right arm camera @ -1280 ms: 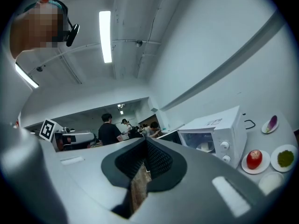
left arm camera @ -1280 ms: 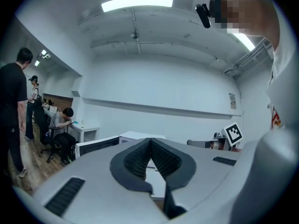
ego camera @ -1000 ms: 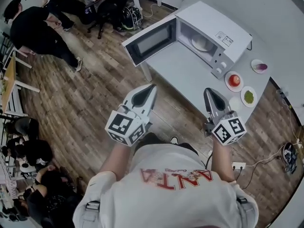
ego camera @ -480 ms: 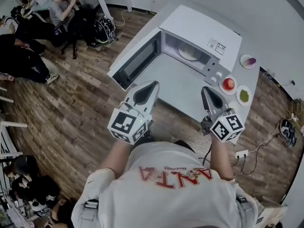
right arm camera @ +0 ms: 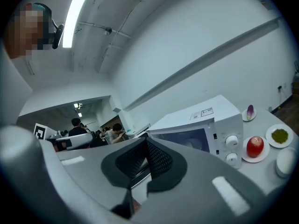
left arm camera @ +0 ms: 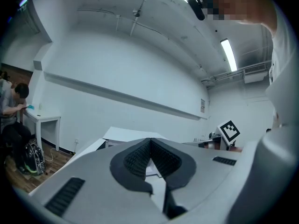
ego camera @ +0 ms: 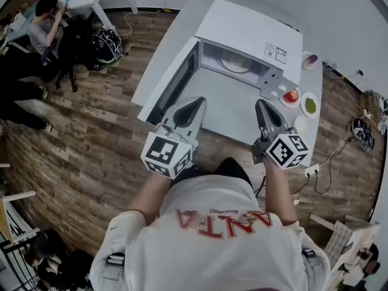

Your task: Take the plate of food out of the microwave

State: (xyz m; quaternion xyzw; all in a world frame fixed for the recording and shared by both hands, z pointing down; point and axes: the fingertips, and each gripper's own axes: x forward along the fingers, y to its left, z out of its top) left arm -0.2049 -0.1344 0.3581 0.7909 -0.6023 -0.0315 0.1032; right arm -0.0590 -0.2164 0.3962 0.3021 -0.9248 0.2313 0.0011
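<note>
The white microwave point(ego camera: 254, 29) stands on the white table point(ego camera: 227, 105) with its door point(ego camera: 167, 80) swung open to the left. A pale plate of food point(ego camera: 235, 60) lies inside the cavity. My left gripper point(ego camera: 200, 101) is shut and empty, held over the table's near edge just right of the door. My right gripper point(ego camera: 260, 102) is also shut and empty, below the microwave's control panel. In the right gripper view the shut jaws point(right arm camera: 145, 141) point toward the microwave point(right arm camera: 201, 120). In the left gripper view the shut jaws point(left arm camera: 150, 140) aim level at the far wall.
Right of the microwave sit a plate with a red apple point(ego camera: 291, 96), a plate of green food point(ego camera: 310, 105), a white bowl point(ego camera: 301, 125) and a dish with a purple item point(ego camera: 309, 60). A seated person point(ego camera: 45, 14) is at far left on the wooden floor.
The person has stepped closer to the table, so the microwave now lies straight ahead of both grippers. Both grippers stay shut and empty.
</note>
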